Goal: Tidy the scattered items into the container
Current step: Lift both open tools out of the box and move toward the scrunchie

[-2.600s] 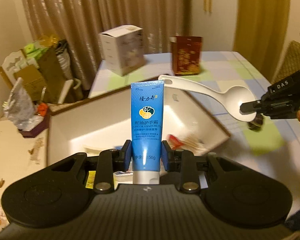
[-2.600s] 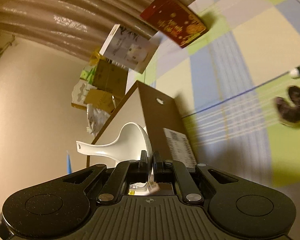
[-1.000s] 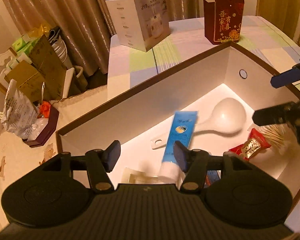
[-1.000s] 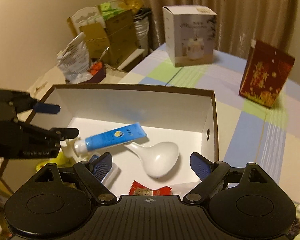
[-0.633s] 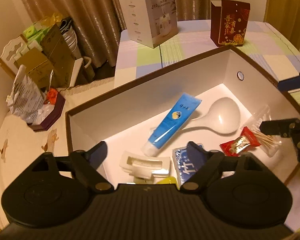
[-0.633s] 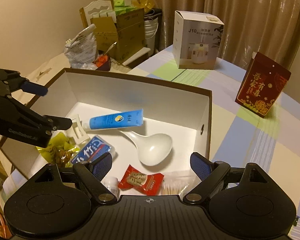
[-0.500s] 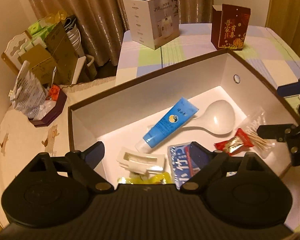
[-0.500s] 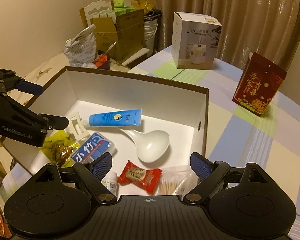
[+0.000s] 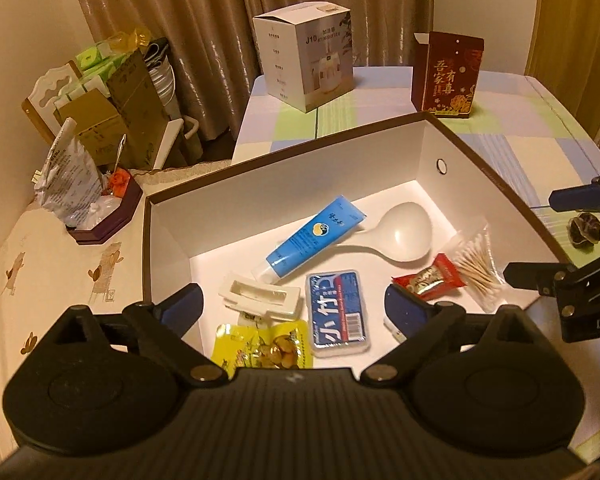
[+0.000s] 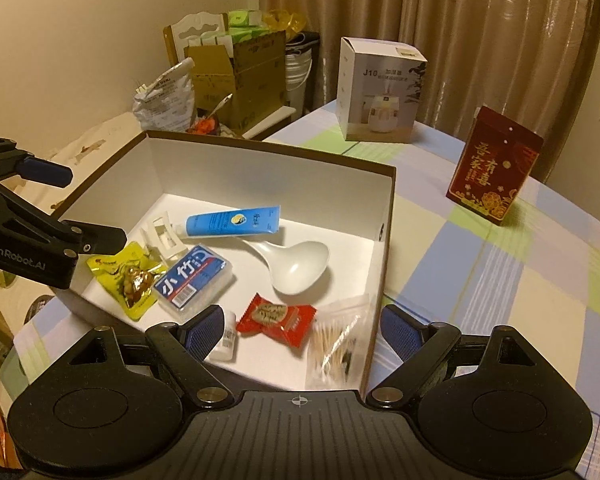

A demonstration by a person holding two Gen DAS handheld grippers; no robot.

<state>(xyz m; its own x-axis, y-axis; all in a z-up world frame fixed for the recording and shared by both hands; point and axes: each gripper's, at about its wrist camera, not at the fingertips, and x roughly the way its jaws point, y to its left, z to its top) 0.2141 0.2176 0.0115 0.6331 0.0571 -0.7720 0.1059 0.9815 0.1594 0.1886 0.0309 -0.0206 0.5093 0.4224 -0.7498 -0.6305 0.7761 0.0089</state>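
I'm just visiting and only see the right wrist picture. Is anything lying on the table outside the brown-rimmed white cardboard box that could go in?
Observer: Yes. The left wrist view shows a small dark round lump on the checked tablecloth, just outside the wall of the brown-rimmed white cardboard box that has a small round hole.
Visitor: Is the right gripper carrying anything?
Observer: No. Seen from the side, the right gripper has its fingers apart with nothing between them.
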